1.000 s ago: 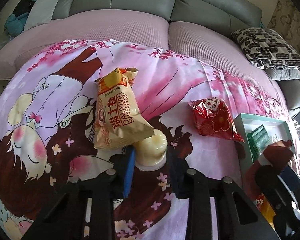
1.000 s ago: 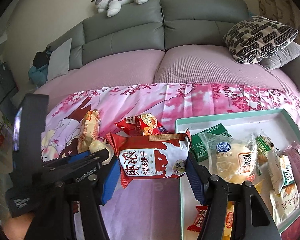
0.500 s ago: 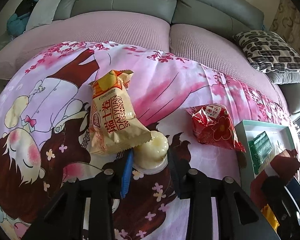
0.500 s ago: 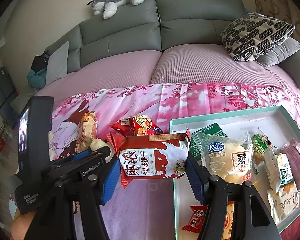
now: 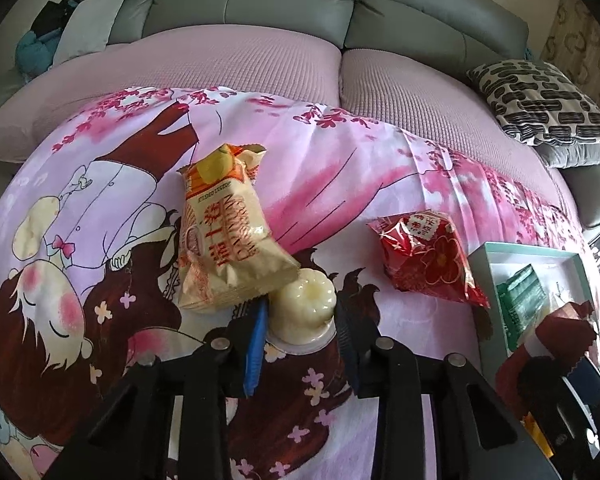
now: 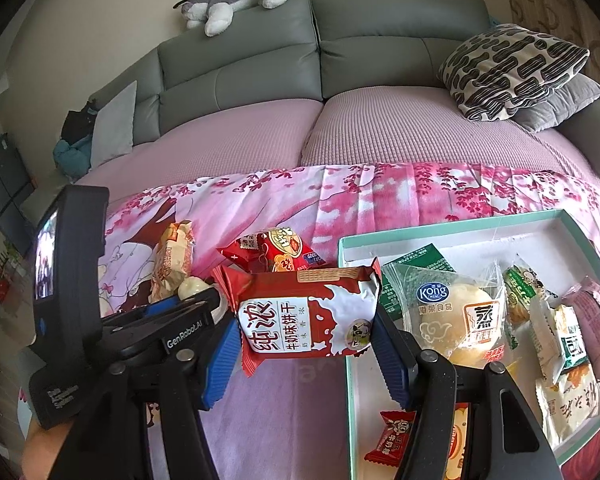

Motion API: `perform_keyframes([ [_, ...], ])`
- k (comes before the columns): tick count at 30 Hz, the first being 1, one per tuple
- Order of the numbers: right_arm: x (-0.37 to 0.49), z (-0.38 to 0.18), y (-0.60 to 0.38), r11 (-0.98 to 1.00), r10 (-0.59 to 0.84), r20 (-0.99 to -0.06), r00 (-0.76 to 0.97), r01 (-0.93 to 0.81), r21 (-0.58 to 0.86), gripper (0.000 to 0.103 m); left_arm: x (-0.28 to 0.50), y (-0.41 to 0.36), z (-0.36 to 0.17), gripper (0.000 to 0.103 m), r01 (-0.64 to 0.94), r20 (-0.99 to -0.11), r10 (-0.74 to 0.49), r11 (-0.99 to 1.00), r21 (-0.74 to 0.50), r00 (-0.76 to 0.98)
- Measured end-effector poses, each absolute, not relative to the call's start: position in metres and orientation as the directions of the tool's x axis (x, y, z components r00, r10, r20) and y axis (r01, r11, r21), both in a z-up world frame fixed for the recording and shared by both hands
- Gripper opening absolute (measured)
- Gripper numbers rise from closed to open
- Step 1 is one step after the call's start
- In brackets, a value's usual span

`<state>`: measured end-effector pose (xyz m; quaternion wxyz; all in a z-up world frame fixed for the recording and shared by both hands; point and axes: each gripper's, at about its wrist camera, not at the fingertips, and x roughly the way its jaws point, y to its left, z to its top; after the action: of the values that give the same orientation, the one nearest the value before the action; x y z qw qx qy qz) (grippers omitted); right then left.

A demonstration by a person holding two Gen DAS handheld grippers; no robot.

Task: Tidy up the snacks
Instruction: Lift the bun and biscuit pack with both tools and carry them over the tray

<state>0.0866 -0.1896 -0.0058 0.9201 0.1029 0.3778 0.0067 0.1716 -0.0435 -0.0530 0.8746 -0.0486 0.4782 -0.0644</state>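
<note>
Pink cartoon-print cloth [image 5: 112,200], grey sofa [image 6: 380,40], red-and-white biscuit packet [image 6: 308,316], teal-rimmed box [image 6: 452,228].

— What's carrying everything on your feed?

— I see a cloth [image 5: 100,240] printed with a cartoon girl and pink blossoms; whether a bench is under it I can't tell. A grey sofa [image 6: 380,132] with a mauve cover stands behind it.

— And directly on the cloth?

— A pale yellow swiss roll packet [image 5: 224,232], one end resting against a small jelly cup [image 5: 304,308]. A red snack packet [image 5: 424,256] lies apart to their right. Beside that sits a teal-rimmed white tray [image 6: 452,232] with packets inside.
</note>
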Motion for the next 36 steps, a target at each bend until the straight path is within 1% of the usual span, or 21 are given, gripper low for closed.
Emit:
perform_keyframes([
  [18, 0.078, 0.011, -0.200, 0.974, 0.085, -0.646, 0.759, 0.074, 0.214, 0.065, 0.155, -0.047, -0.014, 0.034, 0.103, -0.787, -0.176, 0.984, -0.142, 0.592],
  [27, 0.070, 0.019, -0.212, 0.969, 0.074, -0.627, 0.776, 0.094, 0.230, 0.065, 0.142, -0.051, 0.014, 0.034, 0.123, -0.738, -0.192, 0.981, -0.148, 0.646],
  [31, 0.060, 0.028, -0.230, 0.965, 0.037, -0.608, 0.793, 0.129, 0.227, 0.065, 0.134, -0.061, 0.028, 0.034, 0.161, -0.712, -0.224, 0.975, -0.156, 0.665],
  [36, 0.046, 0.034, -0.263, 0.951, -0.053, -0.598, 0.800, 0.224, 0.215, 0.065, 0.123, -0.088, 0.039, 0.034, 0.238, -0.689, -0.282, 0.958, -0.162, 0.667],
])
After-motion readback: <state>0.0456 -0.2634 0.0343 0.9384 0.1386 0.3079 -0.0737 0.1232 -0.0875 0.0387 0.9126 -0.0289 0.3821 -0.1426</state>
